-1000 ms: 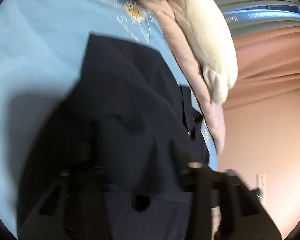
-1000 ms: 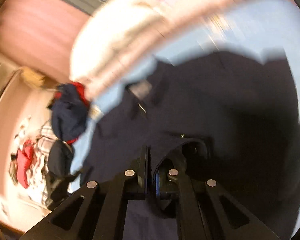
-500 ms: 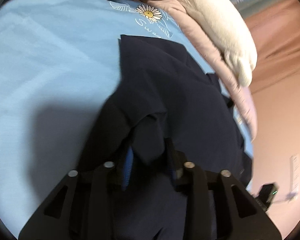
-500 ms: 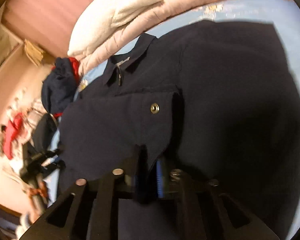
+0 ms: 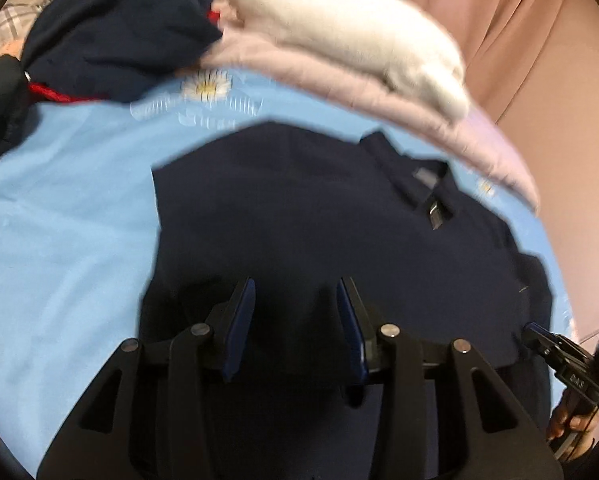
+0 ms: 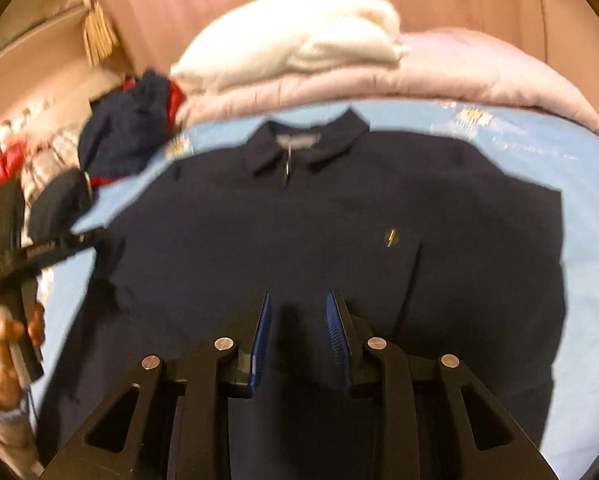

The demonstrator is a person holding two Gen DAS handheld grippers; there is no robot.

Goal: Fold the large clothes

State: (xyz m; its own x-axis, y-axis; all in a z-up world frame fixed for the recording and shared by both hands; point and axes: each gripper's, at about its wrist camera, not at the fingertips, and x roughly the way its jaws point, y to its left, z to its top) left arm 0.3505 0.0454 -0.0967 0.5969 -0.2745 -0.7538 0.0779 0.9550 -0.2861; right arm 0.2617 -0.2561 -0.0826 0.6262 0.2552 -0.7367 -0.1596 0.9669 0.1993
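Navy jacket (image 6: 339, 232) flat under 2 open grippers (image 6: 298, 320), apparently untouched.

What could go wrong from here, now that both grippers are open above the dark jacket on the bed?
1. The navy jacket reaches close to the edge of the blue sheet near the left gripper; a pull might drag it off.
2. The collar lies near the pink quilt and white blanket; a fold upward may catch them.
3. The right gripper, open, might grab only one layer, which may leave the fold uneven.
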